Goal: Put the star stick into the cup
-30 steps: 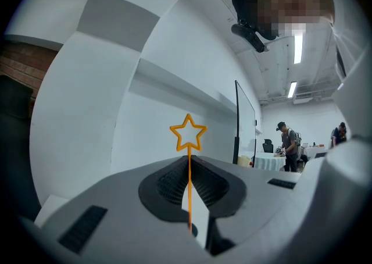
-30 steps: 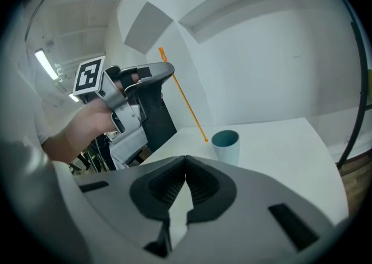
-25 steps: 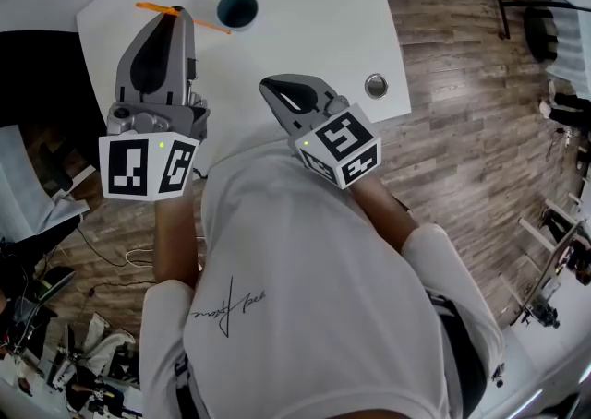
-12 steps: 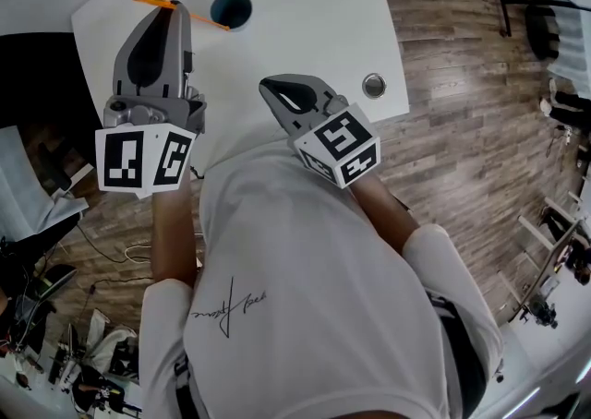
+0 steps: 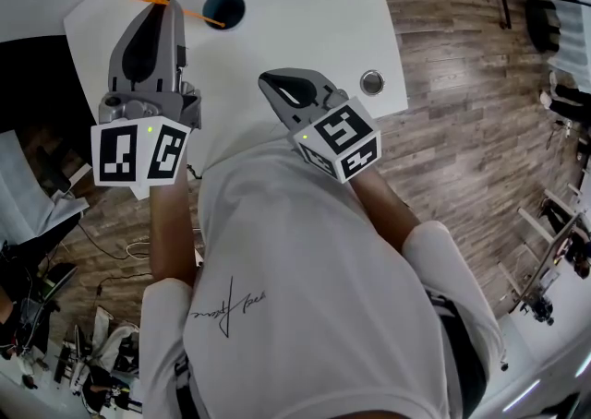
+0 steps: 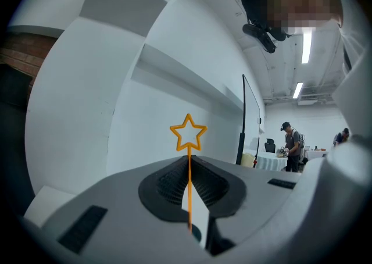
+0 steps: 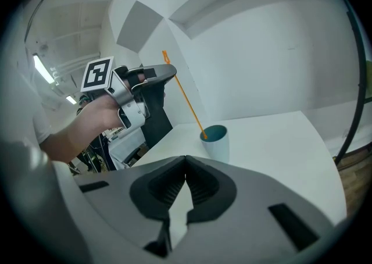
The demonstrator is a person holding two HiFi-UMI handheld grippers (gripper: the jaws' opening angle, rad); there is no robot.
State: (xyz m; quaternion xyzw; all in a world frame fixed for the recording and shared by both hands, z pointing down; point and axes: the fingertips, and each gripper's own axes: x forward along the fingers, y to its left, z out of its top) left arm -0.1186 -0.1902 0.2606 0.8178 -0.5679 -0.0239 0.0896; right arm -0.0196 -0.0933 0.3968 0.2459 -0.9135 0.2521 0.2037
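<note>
An orange star stick (image 5: 175, 7) is clamped in my left gripper (image 5: 169, 9), which is shut on its thin shaft. In the left gripper view the star (image 6: 188, 134) stands above the jaws and the shaft runs down between them. The right gripper view shows the stick (image 7: 183, 97) slanting down from the left gripper (image 7: 158, 74), its lower end at the mouth of the teal cup (image 7: 215, 141). The cup (image 5: 224, 8) stands upright on the white table (image 5: 305, 29). My right gripper (image 5: 270, 83) is shut on nothing, nearer the table's front, apart from the cup.
A round metal grommet (image 5: 372, 83) sits near the table's right edge. Wooden floor (image 5: 462, 131) lies to the right, with cables and clutter at the lower left. A person (image 6: 289, 141) stands far off in the left gripper view.
My left gripper has shifted slightly with the stick, bringing its lower end closer to the cup's mouth. The right gripper has stayed put.
</note>
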